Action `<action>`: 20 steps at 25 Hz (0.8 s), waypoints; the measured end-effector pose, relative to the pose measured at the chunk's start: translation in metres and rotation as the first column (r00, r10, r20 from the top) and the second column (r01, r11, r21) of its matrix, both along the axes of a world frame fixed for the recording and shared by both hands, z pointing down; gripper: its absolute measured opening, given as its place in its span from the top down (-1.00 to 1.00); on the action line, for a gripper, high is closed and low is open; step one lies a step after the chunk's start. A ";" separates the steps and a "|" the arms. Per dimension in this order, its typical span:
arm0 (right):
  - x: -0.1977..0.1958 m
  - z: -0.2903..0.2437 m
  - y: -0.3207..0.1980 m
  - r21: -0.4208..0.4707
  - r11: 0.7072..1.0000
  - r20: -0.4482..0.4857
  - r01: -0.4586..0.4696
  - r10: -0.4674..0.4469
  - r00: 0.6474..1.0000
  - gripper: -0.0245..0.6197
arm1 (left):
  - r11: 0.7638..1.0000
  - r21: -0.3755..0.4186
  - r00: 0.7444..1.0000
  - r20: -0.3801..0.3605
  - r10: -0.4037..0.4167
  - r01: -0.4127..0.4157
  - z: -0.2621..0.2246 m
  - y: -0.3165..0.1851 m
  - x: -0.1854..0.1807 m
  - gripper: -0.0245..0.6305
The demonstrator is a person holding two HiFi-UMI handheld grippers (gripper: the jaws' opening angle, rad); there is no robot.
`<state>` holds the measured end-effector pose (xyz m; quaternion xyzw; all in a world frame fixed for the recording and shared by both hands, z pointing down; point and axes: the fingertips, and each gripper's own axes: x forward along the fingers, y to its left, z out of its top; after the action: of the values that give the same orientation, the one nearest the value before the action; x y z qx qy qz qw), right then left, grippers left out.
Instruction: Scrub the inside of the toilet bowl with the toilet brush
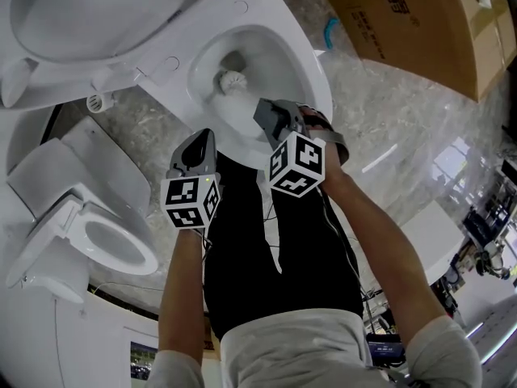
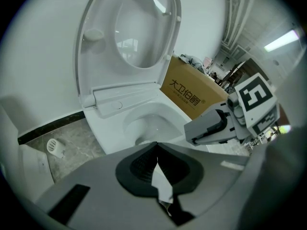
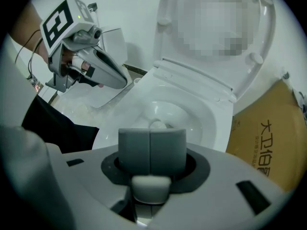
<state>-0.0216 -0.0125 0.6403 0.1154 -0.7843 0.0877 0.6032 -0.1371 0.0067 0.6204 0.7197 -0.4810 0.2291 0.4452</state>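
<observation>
While the seat and lid stand raised against the wall, the toilet brush is already down inside the toilet bowl, its white bristle head sitting low near the drain opening. The right gripper hangs over the near rim, and in the right gripper view its fingers are pressed together on a pale handle that runs down toward the brush head. So I take it that this one is doing the scrubbing.

The left gripper hovers just beside it, off the near-left edge of the bowl. Its fingers are drawn together with nothing between them, and only a sliver of white porcelain shows past the tips.

As for progress, I'd say the job is under way rather than finished. The brush is at the bottom of the bowl, but nothing shows how much of the porcelain it has covered. The surface looks evenly white, with no foam or marks to go by. The side walls and the band under the rim probably have yet to be done.

A cardboard box stands on the floor to the right, and a second toilet is off to the left.
</observation>
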 end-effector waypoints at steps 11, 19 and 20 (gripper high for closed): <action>-0.015 -0.001 -0.043 0.017 0.999 0.034 -0.047 0.046 0.998 0.46 | 1.000 -0.014 1.000 -0.004 -0.008 0.008 0.006 0.000 -0.006 0.90; -0.002 -0.001 -0.083 0.049 0.993 0.030 -0.104 0.103 0.994 0.46 | 1.000 -0.020 1.000 -0.005 -0.013 0.013 0.008 -0.001 -0.002 0.90; 0.003 -0.001 -0.088 0.053 0.992 0.022 -0.113 0.112 0.993 0.46 | 1.000 -0.020 1.000 -0.005 -0.013 0.013 0.007 -0.002 -0.001 0.90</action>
<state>-0.0191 -0.1000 0.6390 0.1749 -0.7844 0.1017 0.5863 -0.1384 0.0051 0.6277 0.7129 -0.4820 0.2290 0.4550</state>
